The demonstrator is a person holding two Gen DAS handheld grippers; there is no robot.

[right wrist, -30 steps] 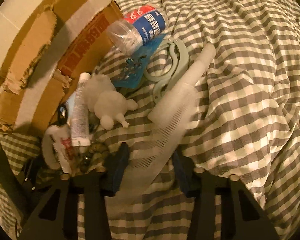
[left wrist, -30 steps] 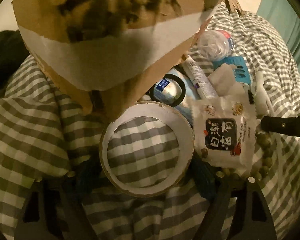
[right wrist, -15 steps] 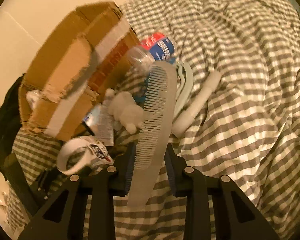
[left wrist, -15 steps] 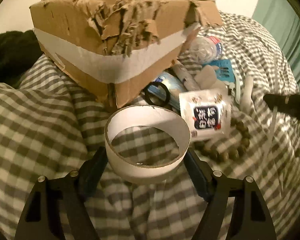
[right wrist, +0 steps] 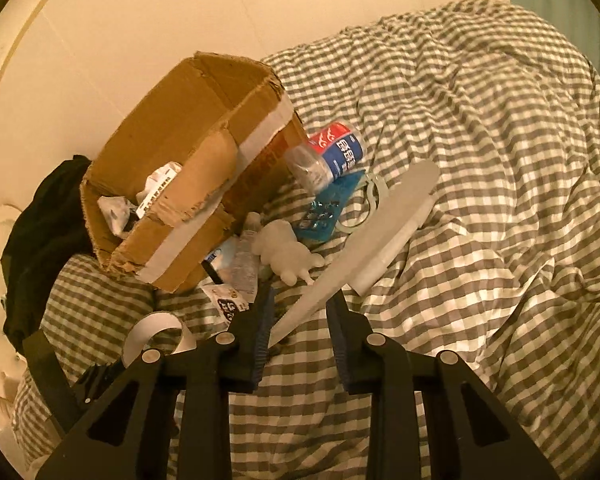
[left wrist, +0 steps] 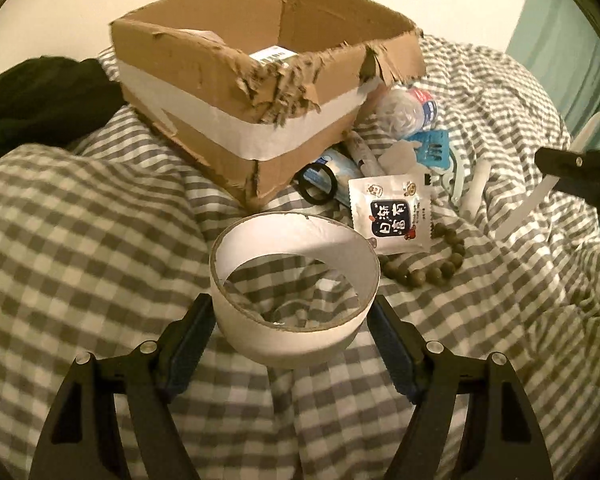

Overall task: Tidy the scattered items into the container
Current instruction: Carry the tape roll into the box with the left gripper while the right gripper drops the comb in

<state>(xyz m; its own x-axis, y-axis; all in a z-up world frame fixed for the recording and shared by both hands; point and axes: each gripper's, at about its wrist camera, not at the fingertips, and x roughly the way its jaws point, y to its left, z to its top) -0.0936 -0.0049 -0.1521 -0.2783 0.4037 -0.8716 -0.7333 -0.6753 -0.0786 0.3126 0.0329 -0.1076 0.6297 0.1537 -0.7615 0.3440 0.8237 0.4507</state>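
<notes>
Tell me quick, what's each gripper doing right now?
Left gripper: shut on the tape roll.
Right gripper: shut on the comb.

You see a brown box (left wrist: 236, 80) banded with white tape, sitting on a grey-and-white checked quilt (left wrist: 80, 220). The ring (left wrist: 296, 280) is white, the bottle (right wrist: 336, 152) label red and blue, the comb (right wrist: 364, 248) pale, the beads (left wrist: 432, 268) olive-brown.

Both grippers (left wrist: 292, 344) (right wrist: 300, 332) have black frames, silver screws, and seemingly blue-padded jaws.
</notes>
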